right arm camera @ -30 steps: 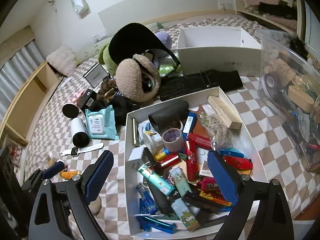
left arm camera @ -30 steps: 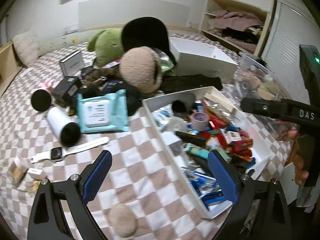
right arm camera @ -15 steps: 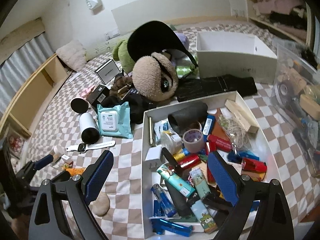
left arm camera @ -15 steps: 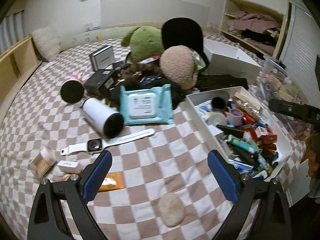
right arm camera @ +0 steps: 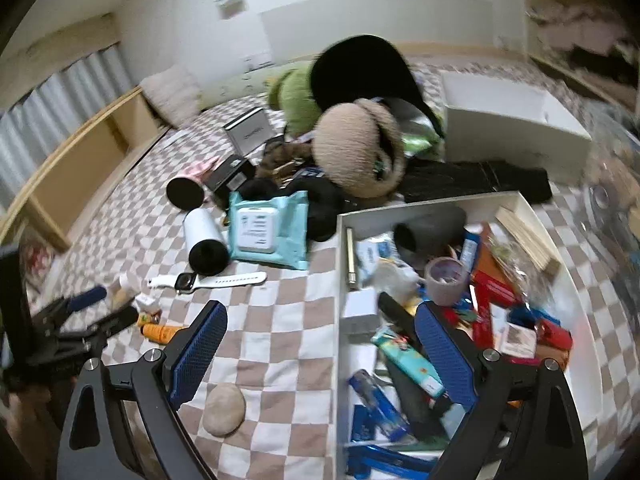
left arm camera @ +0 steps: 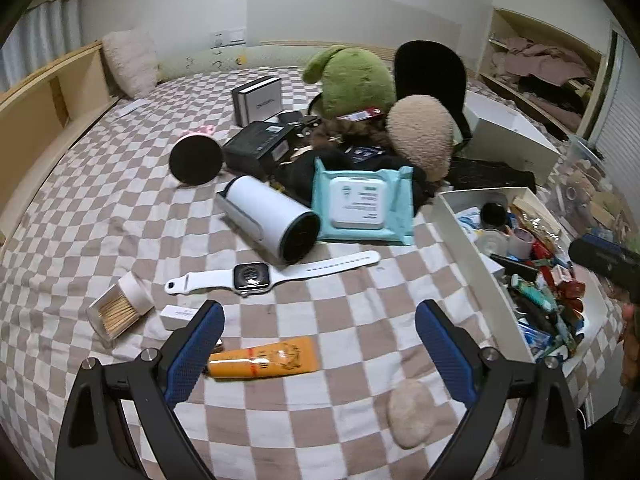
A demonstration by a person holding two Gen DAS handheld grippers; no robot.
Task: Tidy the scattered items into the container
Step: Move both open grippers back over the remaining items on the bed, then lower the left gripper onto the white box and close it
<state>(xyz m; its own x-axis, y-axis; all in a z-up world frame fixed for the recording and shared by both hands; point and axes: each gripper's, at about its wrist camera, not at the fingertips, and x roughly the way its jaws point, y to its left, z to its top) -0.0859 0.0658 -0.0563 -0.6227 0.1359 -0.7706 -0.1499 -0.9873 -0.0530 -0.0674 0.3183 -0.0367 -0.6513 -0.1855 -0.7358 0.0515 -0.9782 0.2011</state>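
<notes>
My left gripper (left arm camera: 318,340) hangs open and empty just above an orange tube (left arm camera: 264,358) on the checked bedspread. A white smartwatch (left arm camera: 256,276), a white cylinder (left arm camera: 268,218), a teal wipes pack (left arm camera: 360,200), a toothpick box (left arm camera: 120,310) and a small white box (left arm camera: 178,316) lie beyond it. The white container (left arm camera: 468,248), crammed with small items, stands at the right. My right gripper (right arm camera: 320,344) is open and empty, straddling the container's left wall (right arm camera: 342,280). The left gripper (right arm camera: 92,312) shows at the far left of the right wrist view, by the orange tube (right arm camera: 160,332).
A beige pad (left arm camera: 410,412) lies near the bed's front edge. Plush toys (left arm camera: 420,136), black boxes (left arm camera: 258,146), a black round lid (left arm camera: 195,160) and a larger white box (left arm camera: 508,132) crowd the back. A clear bin (left arm camera: 588,184) stands right of the container. A wooden bed frame (left arm camera: 44,100) runs along the left.
The left gripper has swung left away from the container and down over the orange tube and watch. The right gripper shifted left along the container's left wall. Both stayed open.
</notes>
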